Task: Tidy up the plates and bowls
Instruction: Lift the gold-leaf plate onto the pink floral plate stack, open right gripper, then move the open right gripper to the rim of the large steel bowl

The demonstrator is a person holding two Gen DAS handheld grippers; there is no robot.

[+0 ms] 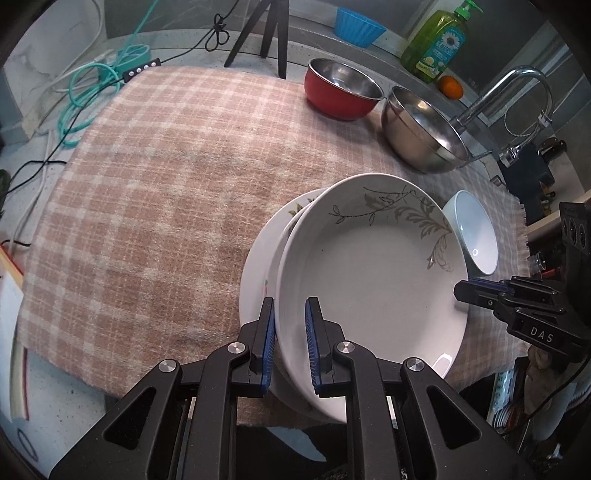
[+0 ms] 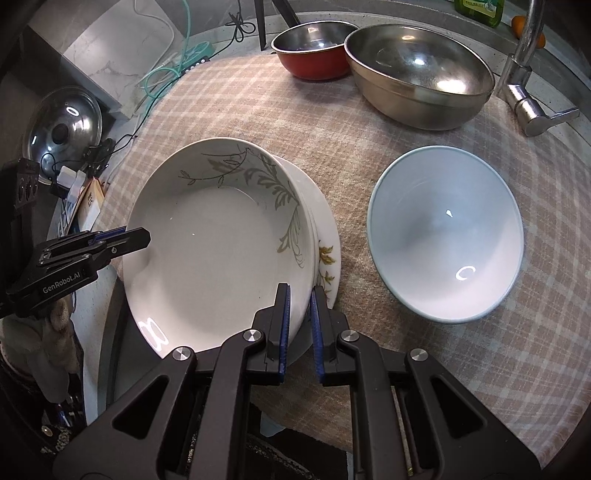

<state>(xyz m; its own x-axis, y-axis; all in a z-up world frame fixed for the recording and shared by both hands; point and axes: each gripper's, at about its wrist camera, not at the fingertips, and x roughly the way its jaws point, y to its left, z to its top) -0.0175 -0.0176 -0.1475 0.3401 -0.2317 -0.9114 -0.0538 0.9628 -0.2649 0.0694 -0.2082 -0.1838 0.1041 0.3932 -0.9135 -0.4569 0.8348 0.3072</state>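
A deep white plate with a grey leaf pattern [image 1: 369, 266] [image 2: 214, 236] sits tilted on top of a flat white plate [image 1: 258, 266] [image 2: 327, 236] on the checked cloth. My left gripper [image 1: 291, 314] is shut on the deep plate's near rim, one finger inside and one outside. My right gripper [image 2: 300, 299] is shut on the same plate's opposite rim; it also shows in the left wrist view [image 1: 465, 290]. The left gripper shows in the right wrist view [image 2: 138, 236]. A pale blue bowl [image 1: 474, 230] [image 2: 445, 232] stands to the right of the plates.
A red bowl [image 1: 341, 88] [image 2: 312, 50] and a large steel bowl [image 1: 424, 133] [image 2: 419, 72] stand at the back of the cloth [image 1: 166, 177]. A tap [image 1: 513, 92] [image 2: 524, 74] is at the right, a tripod [image 1: 266, 33] and cables [image 1: 92, 88] at the back left.
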